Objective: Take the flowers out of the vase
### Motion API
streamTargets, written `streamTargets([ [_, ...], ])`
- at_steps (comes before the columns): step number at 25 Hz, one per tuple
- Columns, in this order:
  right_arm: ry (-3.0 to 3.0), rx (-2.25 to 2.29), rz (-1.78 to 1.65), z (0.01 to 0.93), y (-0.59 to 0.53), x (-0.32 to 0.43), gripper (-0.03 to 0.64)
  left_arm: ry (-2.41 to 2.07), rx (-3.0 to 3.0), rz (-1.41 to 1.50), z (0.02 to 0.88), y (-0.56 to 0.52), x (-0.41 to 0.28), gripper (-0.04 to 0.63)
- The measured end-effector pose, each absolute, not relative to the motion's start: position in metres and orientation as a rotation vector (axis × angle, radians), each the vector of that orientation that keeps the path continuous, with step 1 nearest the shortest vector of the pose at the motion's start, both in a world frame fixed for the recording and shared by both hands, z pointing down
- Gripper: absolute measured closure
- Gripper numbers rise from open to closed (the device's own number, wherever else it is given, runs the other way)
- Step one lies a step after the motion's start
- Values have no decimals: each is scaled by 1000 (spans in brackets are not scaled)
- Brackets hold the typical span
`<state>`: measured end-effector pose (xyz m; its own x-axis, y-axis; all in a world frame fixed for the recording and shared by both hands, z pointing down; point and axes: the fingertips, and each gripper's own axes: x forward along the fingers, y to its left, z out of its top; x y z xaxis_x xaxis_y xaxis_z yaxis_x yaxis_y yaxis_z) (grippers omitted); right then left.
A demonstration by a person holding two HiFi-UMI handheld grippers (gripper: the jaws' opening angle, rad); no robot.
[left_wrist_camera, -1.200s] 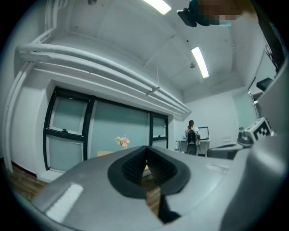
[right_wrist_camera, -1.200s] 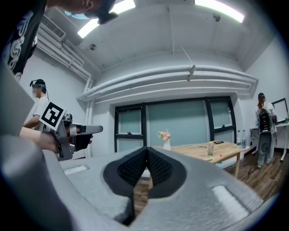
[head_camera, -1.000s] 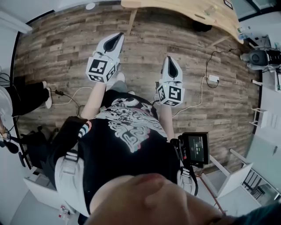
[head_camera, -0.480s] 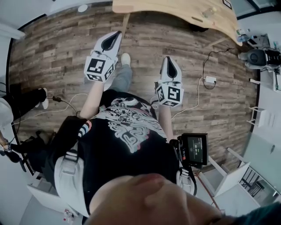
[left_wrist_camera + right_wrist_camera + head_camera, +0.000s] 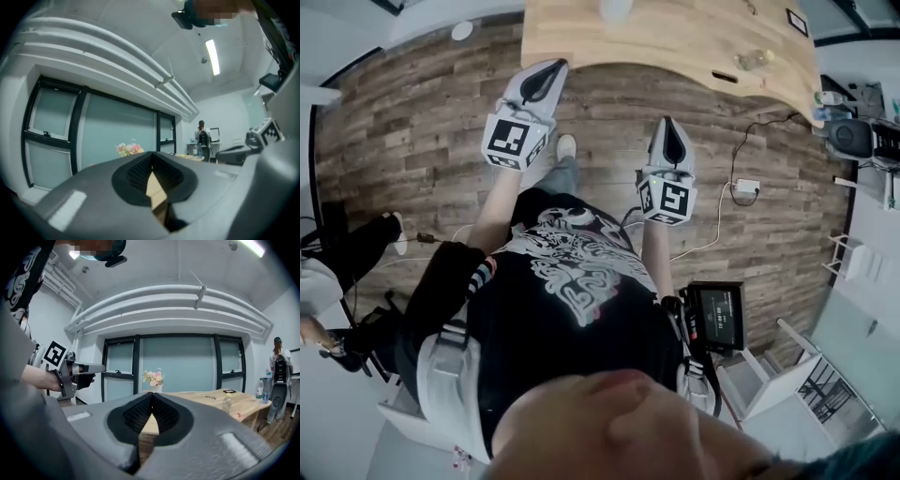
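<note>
Closer than a second ago, the light wooden table now fills far more of the head view's top, and both grippers have come forward with the person until their tips reach about its near edge. On that table, toward its left end in the right gripper view, stands the small white vase with the bunch of pink, cream and yellow flowers upright in it, not yet taken out. Well short of the vase, the grey-white left gripper with its marker cube points at the table, its black ribbed jaws pressed together with nothing between them. Seen from above, its tip just overlaps the table's near edge. The right gripper is likewise closed and empty, a little farther back from that edge, over the brown wood-plank floor. Farther right along the table are a clear plastic bottle, a pair of glasses and a flat black object. Beyond the table's right end stands a person, and behind the table runs a black-framed frosted window. A white power adapter with its cable lies on the floor off the table's right corner.
</note>
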<state>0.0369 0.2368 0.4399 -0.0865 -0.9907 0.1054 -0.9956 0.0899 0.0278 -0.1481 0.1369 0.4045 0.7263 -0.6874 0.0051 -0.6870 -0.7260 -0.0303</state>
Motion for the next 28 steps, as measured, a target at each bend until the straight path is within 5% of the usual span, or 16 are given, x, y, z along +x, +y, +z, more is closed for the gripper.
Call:
streamTargets([
  [10,-2226,1944,149,466,57,51,618,1121,-3002,-51,436,-22,-116,609],
  [28,-2257,1857,190,488,-67,81,617,1038,-3016,-277,482,-119,-78,609],
])
